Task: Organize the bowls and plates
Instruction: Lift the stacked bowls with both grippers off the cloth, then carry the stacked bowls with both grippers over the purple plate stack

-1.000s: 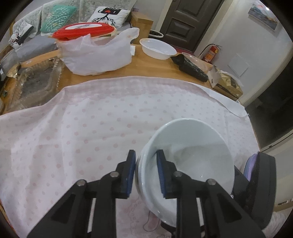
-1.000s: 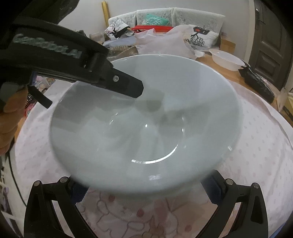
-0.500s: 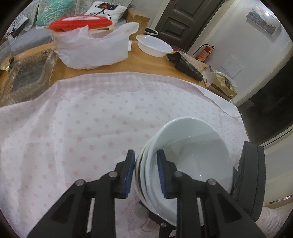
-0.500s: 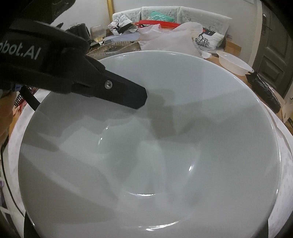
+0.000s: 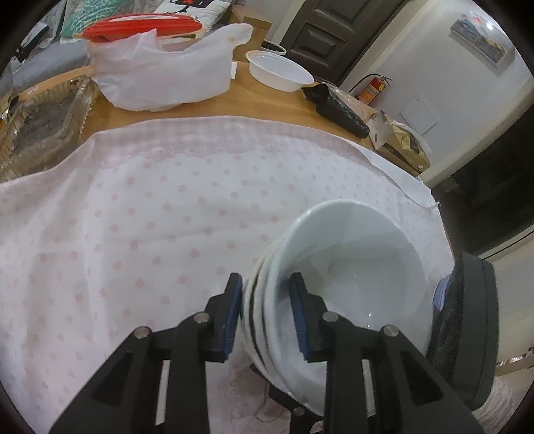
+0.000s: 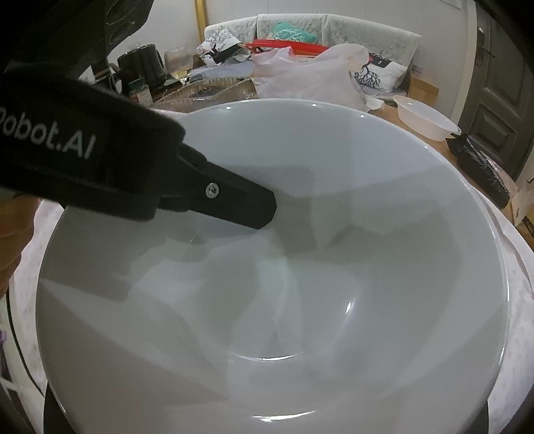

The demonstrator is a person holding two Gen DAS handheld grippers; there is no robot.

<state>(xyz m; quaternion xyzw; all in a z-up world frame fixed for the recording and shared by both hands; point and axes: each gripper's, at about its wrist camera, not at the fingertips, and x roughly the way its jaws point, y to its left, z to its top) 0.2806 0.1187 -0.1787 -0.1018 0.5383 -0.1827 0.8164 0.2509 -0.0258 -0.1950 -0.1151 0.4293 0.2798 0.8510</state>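
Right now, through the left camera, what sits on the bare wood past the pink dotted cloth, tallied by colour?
White: 2, the plastic bag and the plastic bowl
Red: 1, the lid showing above the bag
Black: 1, the pouch
Clear: 1, the glass tray
Total: 5

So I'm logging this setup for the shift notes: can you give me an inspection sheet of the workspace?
Surface: wooden table, near part under a pink polka-dot tablecloth.
Job's things: stack of white bowls, nested, tilted.
Clutter: white plastic bag, plastic container, black pouch, glass tray, kettle.
Grippers: left gripper pinches the rims of the stack; right gripper's fingers hidden behind the bowls.
Cables: thin dark cord at the left edge.
Surroundings: sofa with cushions, dark door, fire extinguisher.
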